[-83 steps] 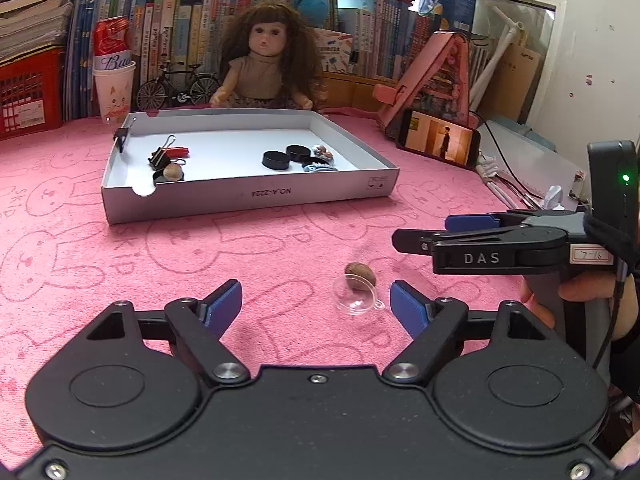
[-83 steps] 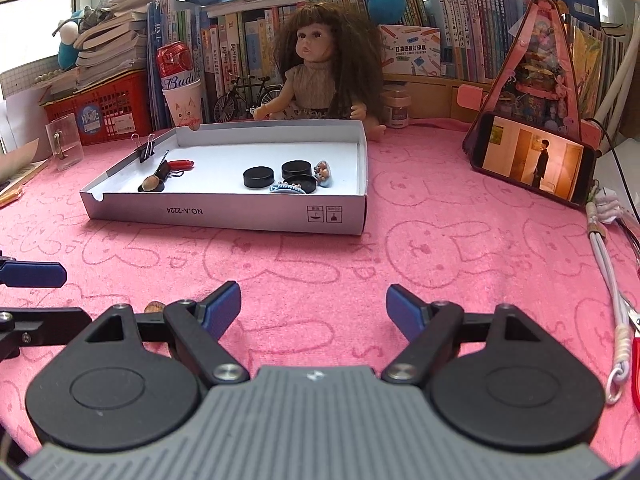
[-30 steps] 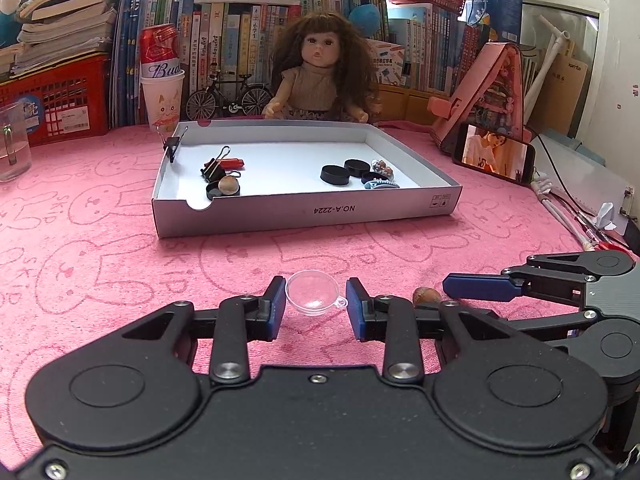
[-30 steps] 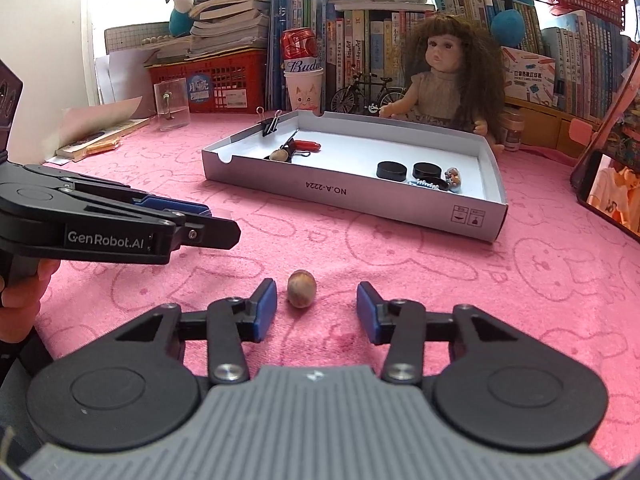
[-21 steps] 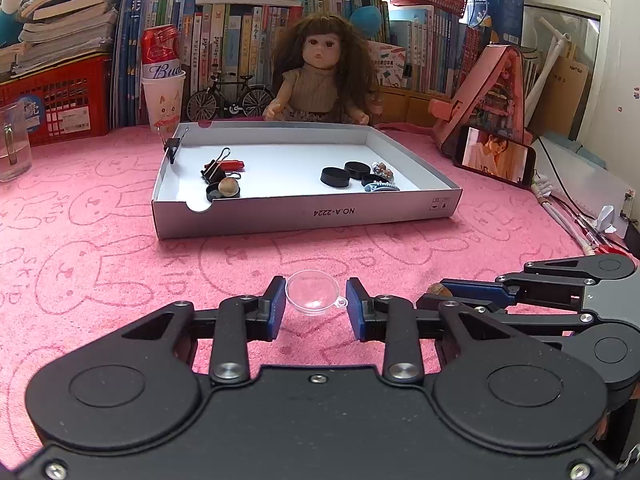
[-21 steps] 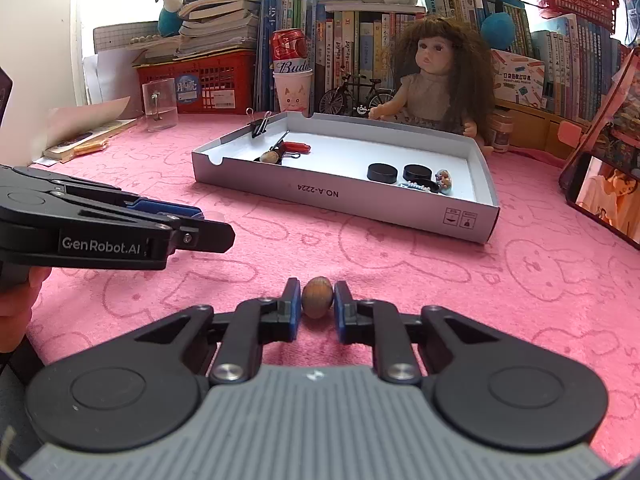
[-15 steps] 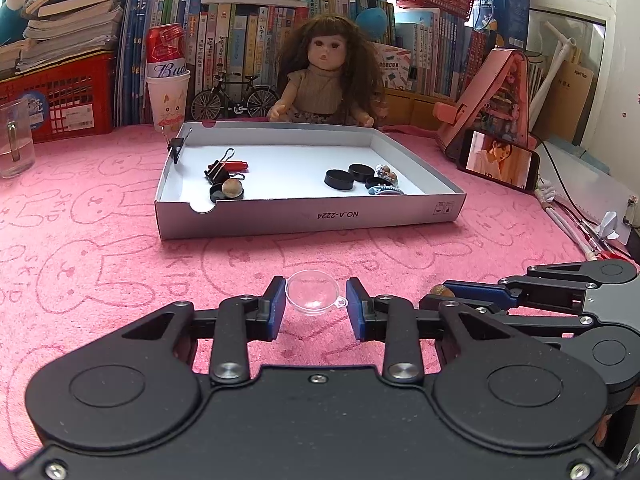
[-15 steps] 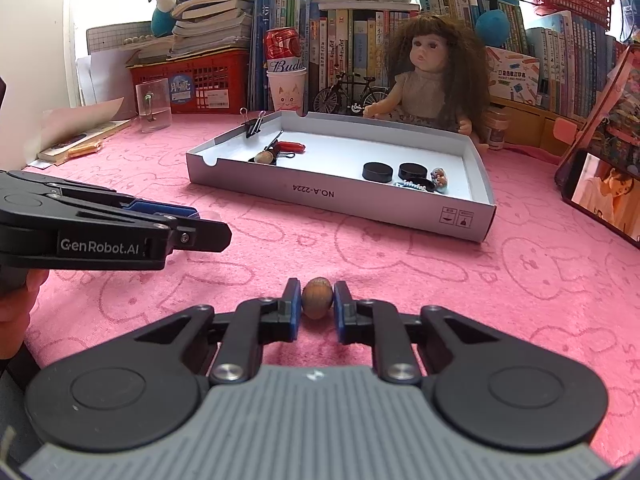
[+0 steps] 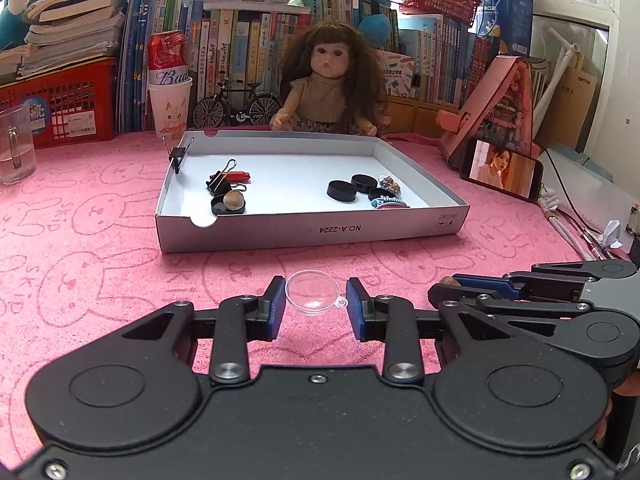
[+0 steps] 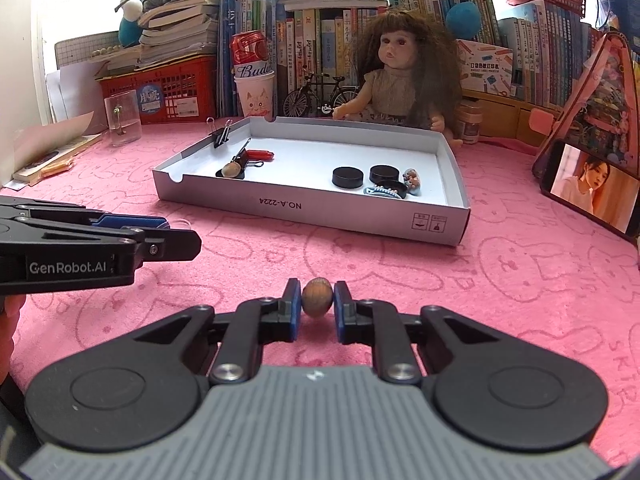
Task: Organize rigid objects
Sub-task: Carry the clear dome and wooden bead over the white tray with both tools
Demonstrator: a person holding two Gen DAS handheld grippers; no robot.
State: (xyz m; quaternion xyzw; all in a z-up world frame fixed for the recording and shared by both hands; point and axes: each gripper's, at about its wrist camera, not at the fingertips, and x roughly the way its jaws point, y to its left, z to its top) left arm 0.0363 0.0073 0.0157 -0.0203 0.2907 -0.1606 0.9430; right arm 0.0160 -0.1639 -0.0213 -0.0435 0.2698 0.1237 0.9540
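A: How far along does the sorting look?

B: Partly done, I'd judge. Two things are off the pink counter and in the grippers, not yet in the box. Nearest, the left gripper has its fingers narrowed around a clear plastic dome; the left pad touches its rim, the little tab at 3 o'clock sits just beside the right pad.

A: And the other one?

B: The right gripper is closed tight on a brown nut, both pads pressing its sides. From the left camera that gripper sits at 3 o'clock, near the dome.

A: What's already put away?

B: Farther off, at 12 o'clock, the white box holds a group at its left end: a binder clip, a red piece and a second nut on a black cap. Toward the right end lie black caps and some small trinkets. One more clip is clamped on the left wall.

A: So what's left?

B: Carrying the dome and the nut over to the box. I see nothing else loose on the cloth nearby.
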